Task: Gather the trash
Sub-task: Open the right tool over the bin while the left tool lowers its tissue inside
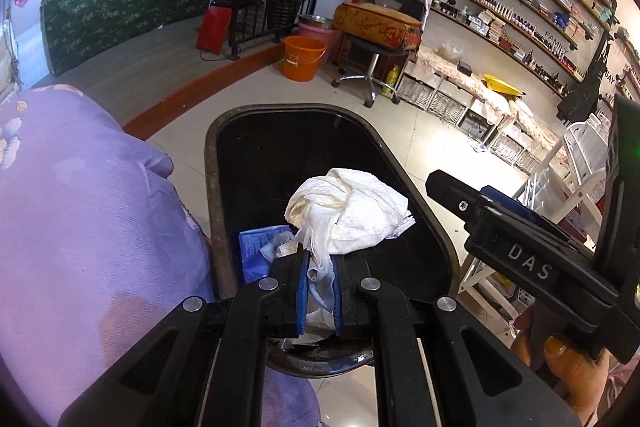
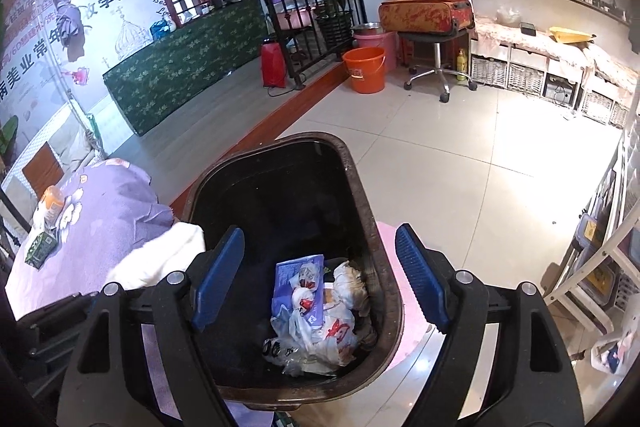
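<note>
White floor tiles [image 2: 460,179] surround the dark bin [image 1: 224,211]; your left gripper [image 1: 321,281] pinches crumpled tissue [image 1: 352,215] above it, while your right gripper [image 2: 320,275] gapes wide, empty, over bagged trash [image 2: 320,327] inside.

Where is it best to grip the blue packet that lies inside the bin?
Judging by its pose, grip the blue packet at its free upper edge, coming from above through the bin opening; plastic bags cover its lower part.
</note>
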A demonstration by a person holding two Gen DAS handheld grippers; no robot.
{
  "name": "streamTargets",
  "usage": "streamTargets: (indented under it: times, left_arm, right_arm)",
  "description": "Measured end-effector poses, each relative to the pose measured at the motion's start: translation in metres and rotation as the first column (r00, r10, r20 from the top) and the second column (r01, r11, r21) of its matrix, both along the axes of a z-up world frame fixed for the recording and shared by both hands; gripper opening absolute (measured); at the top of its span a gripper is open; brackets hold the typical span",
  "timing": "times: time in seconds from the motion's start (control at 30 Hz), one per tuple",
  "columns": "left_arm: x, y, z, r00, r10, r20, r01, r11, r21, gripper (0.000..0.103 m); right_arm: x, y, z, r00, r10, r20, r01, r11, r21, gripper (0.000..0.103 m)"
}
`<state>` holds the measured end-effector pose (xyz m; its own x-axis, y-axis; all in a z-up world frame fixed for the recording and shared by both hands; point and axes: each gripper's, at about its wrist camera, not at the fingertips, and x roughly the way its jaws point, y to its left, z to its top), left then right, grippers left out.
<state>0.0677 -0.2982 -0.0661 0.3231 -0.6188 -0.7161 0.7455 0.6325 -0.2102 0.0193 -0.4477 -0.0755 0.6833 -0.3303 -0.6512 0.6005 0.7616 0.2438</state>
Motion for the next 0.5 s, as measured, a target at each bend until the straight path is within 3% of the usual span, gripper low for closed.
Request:
streamTargets:
  times: [0.4,0.5]
  left_arm:
    - [-0.003,-0.016,-0.011,0.999,-0.041,-0.026,0.043,0.998,0.045,0.009]
    - [0.0,-0.014,-0.014,0.998,-0.04,-0.053,0.042,0.998,0.043,0.016]
  right_arm:
    - [-0.005,-0.007,-0.007,1.0,-0.025,-0.008,0.025,1.0,0.013,0.078]
    - [-0.008,-0.009,-0.007,1.0,-0.029,-0.005,0.029,0.999,0.018,0.078]
